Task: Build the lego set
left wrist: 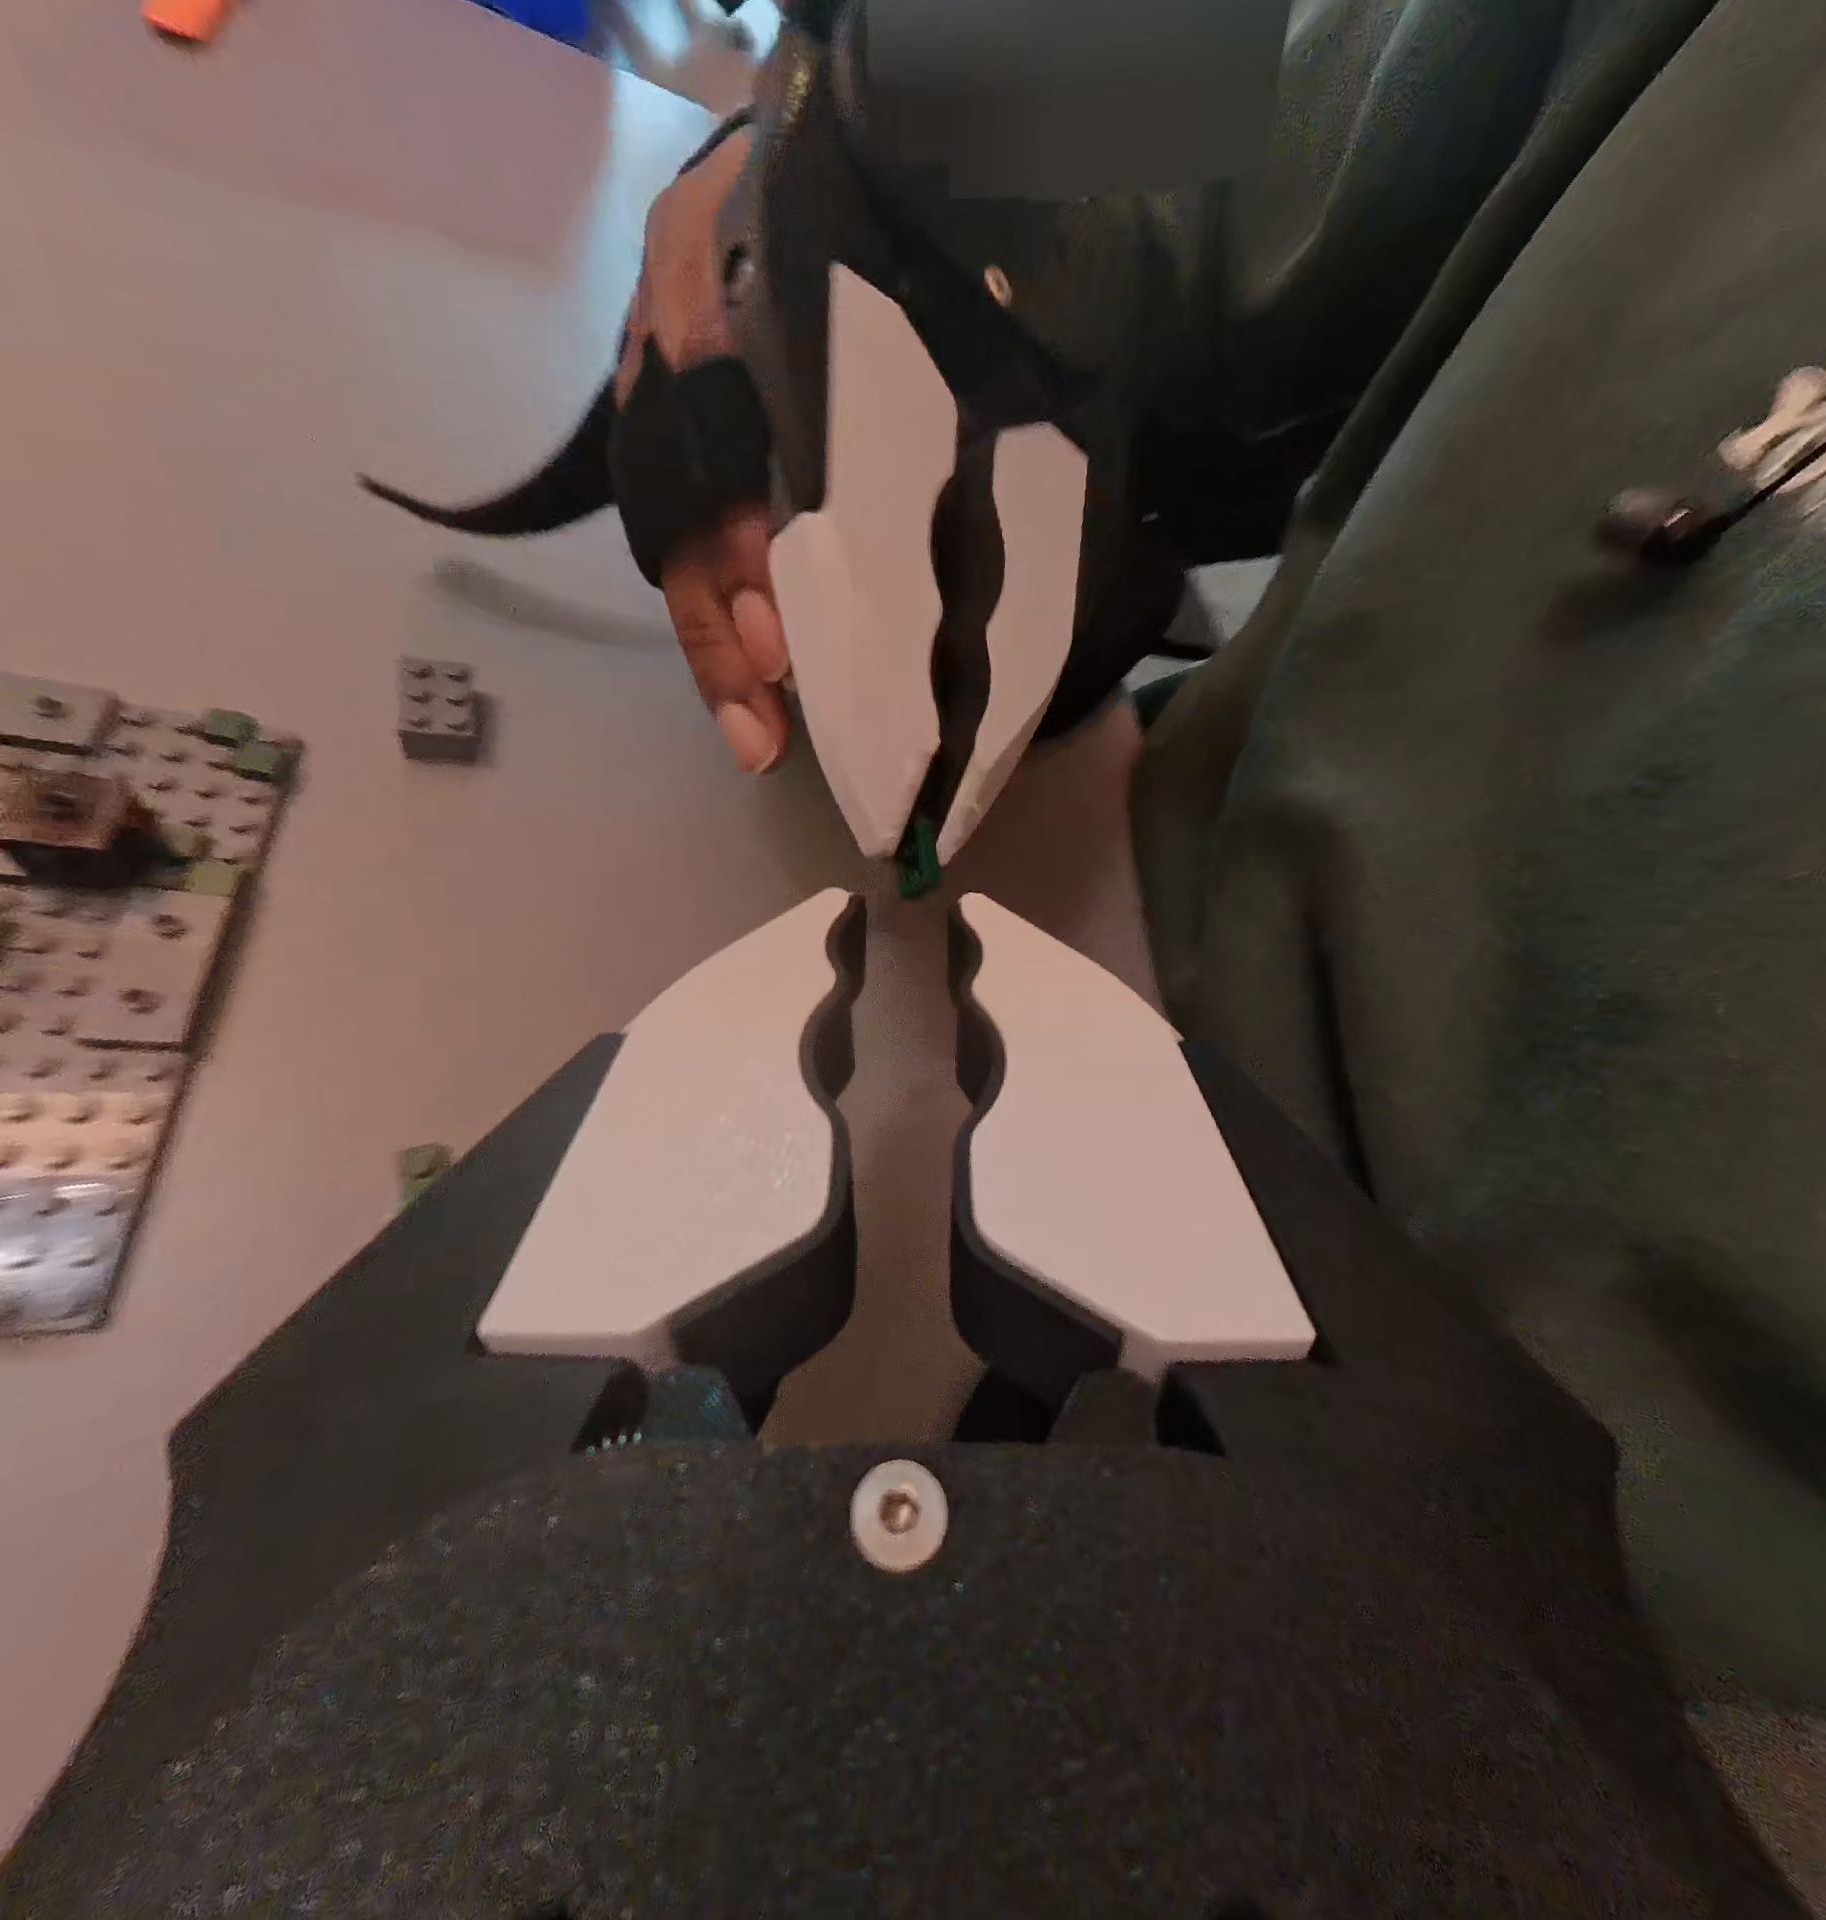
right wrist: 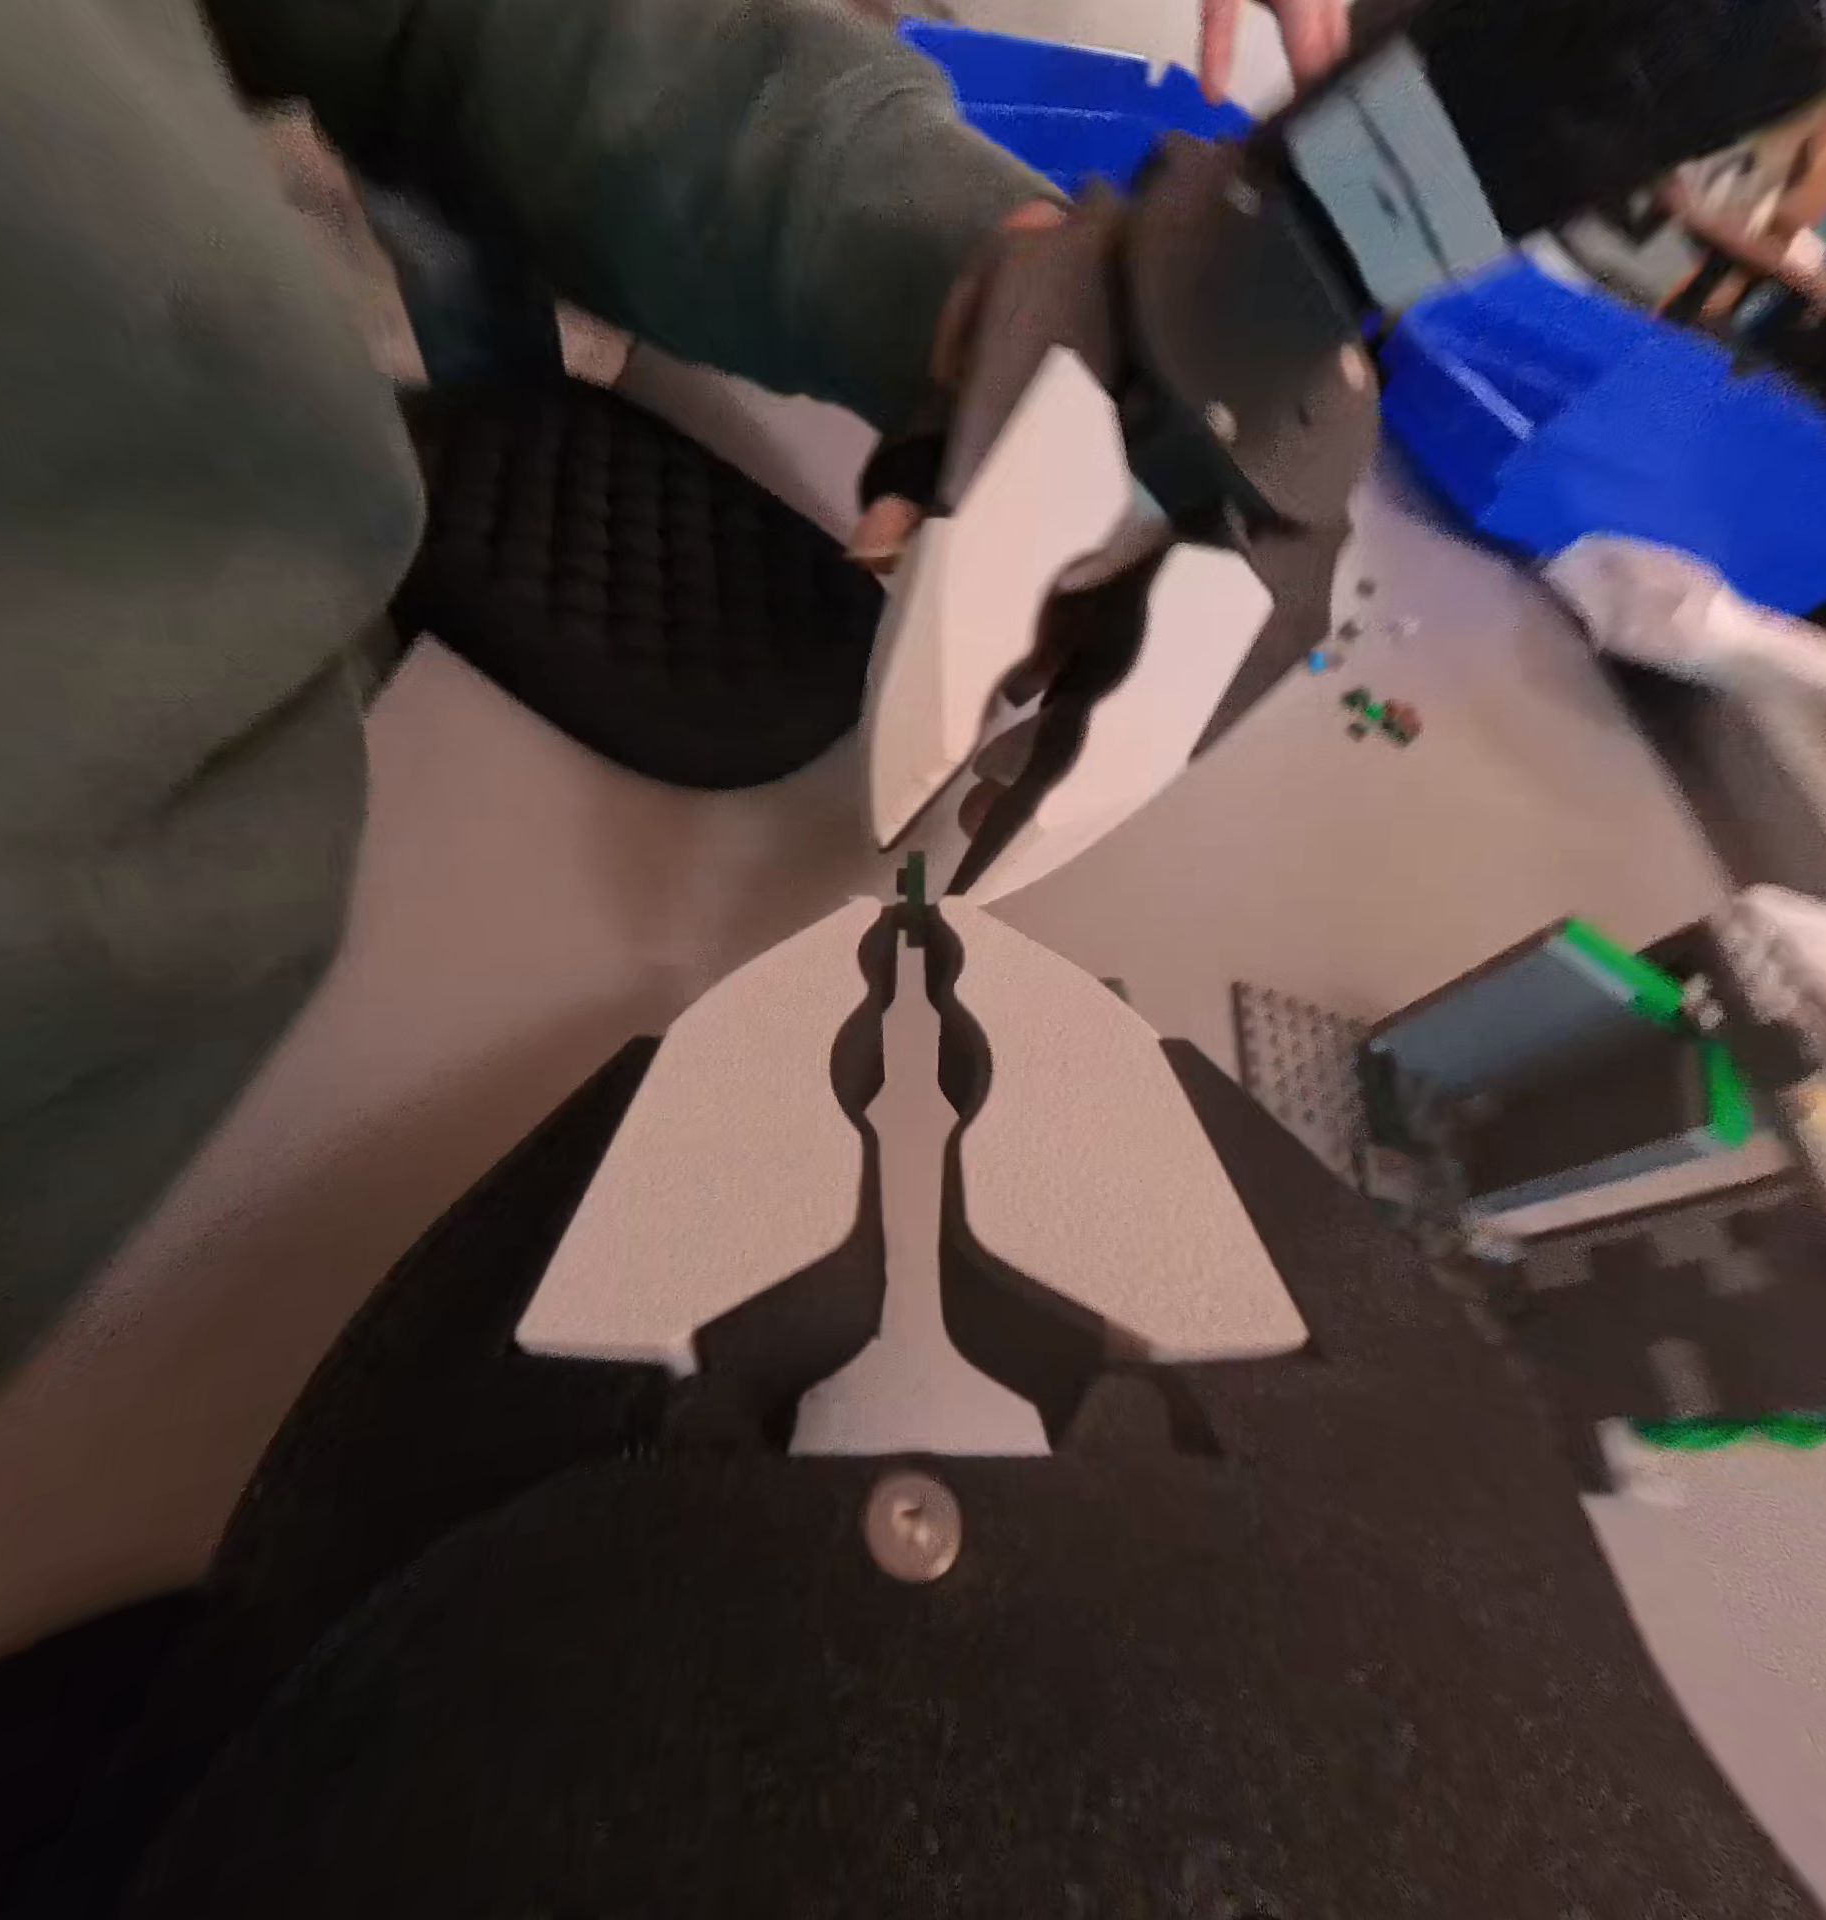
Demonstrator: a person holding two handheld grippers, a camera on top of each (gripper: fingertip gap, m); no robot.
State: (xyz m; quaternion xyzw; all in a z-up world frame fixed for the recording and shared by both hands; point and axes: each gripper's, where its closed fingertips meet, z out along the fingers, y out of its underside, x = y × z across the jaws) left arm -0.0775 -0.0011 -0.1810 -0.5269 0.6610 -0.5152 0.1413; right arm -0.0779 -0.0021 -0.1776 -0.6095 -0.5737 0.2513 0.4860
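A tiny dark green Lego piece (left wrist: 917,871) is pinched in the tips of my right gripper (left wrist: 914,847), which points down from above in the left wrist view. In the right wrist view, the right gripper (right wrist: 911,912) is shut on this green piece (right wrist: 914,883), held in the air. My left gripper (left wrist: 911,909) is open and empty, its tips just short of the piece, facing the right gripper tip to tip. It also shows in the right wrist view (right wrist: 930,857) from above. The Lego build (left wrist: 109,987) lies on the table at the left.
A loose grey brick (left wrist: 441,712) lies beside the build. The right wrist view shows the build with green edging (right wrist: 1574,1091), a grey studded plate (right wrist: 1293,1049), small loose pieces (right wrist: 1382,717), blue bins (right wrist: 1636,457) and a black mesh chair seat (right wrist: 628,592). A person's green sleeve (left wrist: 1511,831) is close.
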